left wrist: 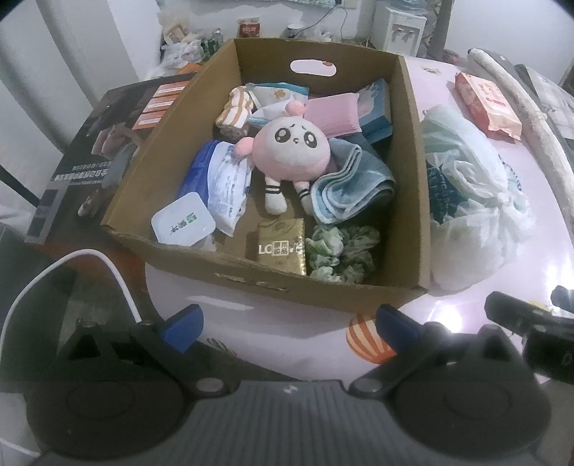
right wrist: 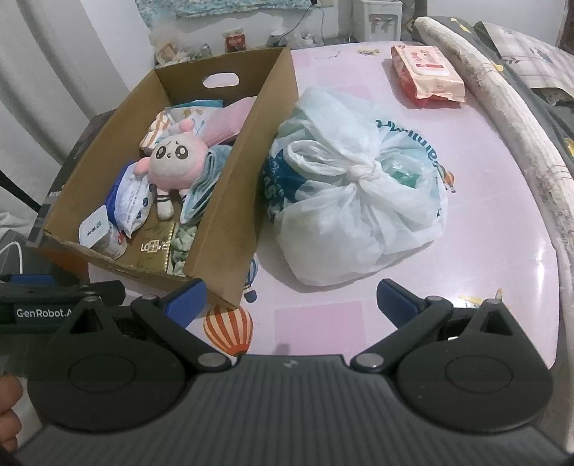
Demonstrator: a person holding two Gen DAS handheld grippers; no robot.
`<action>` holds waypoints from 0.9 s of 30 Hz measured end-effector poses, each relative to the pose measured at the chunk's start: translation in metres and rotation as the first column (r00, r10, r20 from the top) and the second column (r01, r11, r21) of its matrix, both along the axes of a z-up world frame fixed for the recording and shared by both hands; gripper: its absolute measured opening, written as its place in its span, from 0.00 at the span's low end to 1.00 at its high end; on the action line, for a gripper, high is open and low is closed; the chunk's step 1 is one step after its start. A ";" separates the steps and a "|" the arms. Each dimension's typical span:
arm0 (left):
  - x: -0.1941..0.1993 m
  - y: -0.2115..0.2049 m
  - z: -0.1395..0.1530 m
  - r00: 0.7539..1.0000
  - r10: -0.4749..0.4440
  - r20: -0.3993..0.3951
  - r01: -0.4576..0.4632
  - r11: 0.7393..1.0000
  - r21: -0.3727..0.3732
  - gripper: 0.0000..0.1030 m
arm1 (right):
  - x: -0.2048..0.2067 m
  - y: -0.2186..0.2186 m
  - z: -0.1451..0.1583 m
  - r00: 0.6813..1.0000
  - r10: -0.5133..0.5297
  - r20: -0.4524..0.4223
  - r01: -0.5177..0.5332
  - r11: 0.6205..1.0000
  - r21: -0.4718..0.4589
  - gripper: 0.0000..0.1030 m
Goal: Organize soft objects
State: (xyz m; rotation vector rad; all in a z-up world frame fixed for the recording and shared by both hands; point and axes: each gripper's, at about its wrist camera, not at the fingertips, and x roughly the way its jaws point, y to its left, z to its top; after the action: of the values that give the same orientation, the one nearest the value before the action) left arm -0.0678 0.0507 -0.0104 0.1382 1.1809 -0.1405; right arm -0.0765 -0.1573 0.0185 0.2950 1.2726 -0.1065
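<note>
A cardboard box (left wrist: 412,150) stands on the pink table and also shows in the right wrist view (right wrist: 229,200). In it lie a pink plush doll (left wrist: 290,150), a folded blue towel (left wrist: 351,186), a green scrunchie (left wrist: 340,254), a gold tissue pack (left wrist: 281,247), a wipes pack (left wrist: 226,182) and a pink cloth (left wrist: 333,111). A knotted white plastic bag (right wrist: 355,190) lies right of the box. My left gripper (left wrist: 288,328) is open and empty in front of the box. My right gripper (right wrist: 290,301) is open and empty, near the bag's front.
A red wipes pack (right wrist: 427,75) lies at the table's far right, by a long pale roll (right wrist: 502,104). A dark printed carton (left wrist: 93,154) sits left of the box. Clutter and a water dispenser (left wrist: 401,28) stand behind. A white cable (left wrist: 64,265) runs at the left.
</note>
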 end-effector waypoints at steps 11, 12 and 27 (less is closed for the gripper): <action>0.002 -0.004 0.003 1.000 0.002 0.005 -0.002 1.000 -0.003 1.00 | 0.004 -0.002 0.003 1.000 0.011 0.009 -0.011 1.000 -0.015 0.99; 0.002 -0.004 0.004 1.000 0.002 0.006 -0.002 1.000 -0.003 1.00 | 0.005 -0.002 0.004 1.000 0.011 0.010 -0.011 1.000 -0.015 0.99; -0.014 -0.011 0.076 0.999 -0.047 -0.009 0.048 0.996 0.081 1.00 | 0.011 -0.017 0.075 1.000 0.013 -0.021 -0.014 0.999 -0.042 0.99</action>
State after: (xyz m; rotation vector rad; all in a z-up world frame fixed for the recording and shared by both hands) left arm -0.0814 0.0393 0.0652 0.2375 1.1917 -0.1347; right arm -0.0656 -0.1740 0.0934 0.2497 1.2913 -0.1247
